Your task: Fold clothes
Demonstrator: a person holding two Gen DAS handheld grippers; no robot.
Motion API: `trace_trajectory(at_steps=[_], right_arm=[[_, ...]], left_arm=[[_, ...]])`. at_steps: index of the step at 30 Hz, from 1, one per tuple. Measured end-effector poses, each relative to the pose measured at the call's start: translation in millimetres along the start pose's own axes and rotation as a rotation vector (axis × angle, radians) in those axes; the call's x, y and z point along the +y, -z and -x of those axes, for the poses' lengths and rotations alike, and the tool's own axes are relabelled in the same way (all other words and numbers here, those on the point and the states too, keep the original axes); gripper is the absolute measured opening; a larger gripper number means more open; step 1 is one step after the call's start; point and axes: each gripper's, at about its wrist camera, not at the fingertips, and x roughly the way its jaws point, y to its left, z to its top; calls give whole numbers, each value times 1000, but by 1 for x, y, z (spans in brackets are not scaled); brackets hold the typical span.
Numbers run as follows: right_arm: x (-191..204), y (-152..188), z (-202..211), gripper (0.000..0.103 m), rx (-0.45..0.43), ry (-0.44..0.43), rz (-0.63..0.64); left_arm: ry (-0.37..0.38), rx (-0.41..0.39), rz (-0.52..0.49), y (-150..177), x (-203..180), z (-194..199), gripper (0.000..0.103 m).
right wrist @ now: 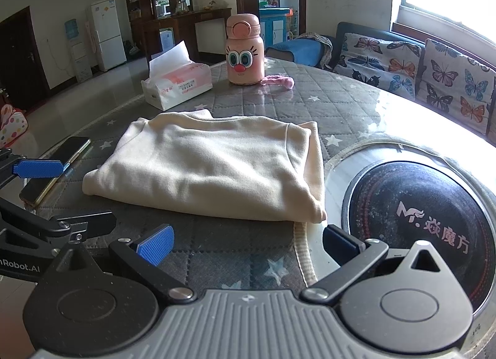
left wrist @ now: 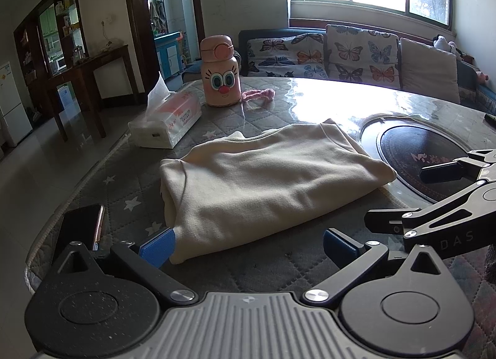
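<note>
A cream garment [left wrist: 257, 185] lies folded into a compact rectangle on the grey quilted table cover [left wrist: 241, 117]; it also shows in the right wrist view [right wrist: 210, 170]. My left gripper [left wrist: 248, 245] is open and empty, its blue pads just short of the garment's near edge, the left pad at the near left corner. My right gripper [right wrist: 248, 242] is open and empty, a little in front of the garment's near right corner. Each gripper shows in the other's view: the right one [left wrist: 434, 197] at right, the left one [right wrist: 40, 188] at left.
A black induction hob [right wrist: 421, 219] is set into the table right of the garment. A phone [left wrist: 80, 228] lies at the near left edge. A tissue box [left wrist: 167, 120], a pink cartoon bottle [left wrist: 220, 73] and a pink strap [left wrist: 257, 95] stand behind. A sofa with butterfly cushions [left wrist: 356, 52] is beyond.
</note>
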Motion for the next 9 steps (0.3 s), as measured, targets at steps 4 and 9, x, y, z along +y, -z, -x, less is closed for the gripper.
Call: trace_trajectory(at_steps=[4,9], right_arm=[[-1,0,-1,103,2,-3,-2],[-2,-1,-3,103,3,-6,-3]], left_arm=[[-4,-3,-5,0,0,-1,103],[-7,-4,-7,-1,1,-2,103]])
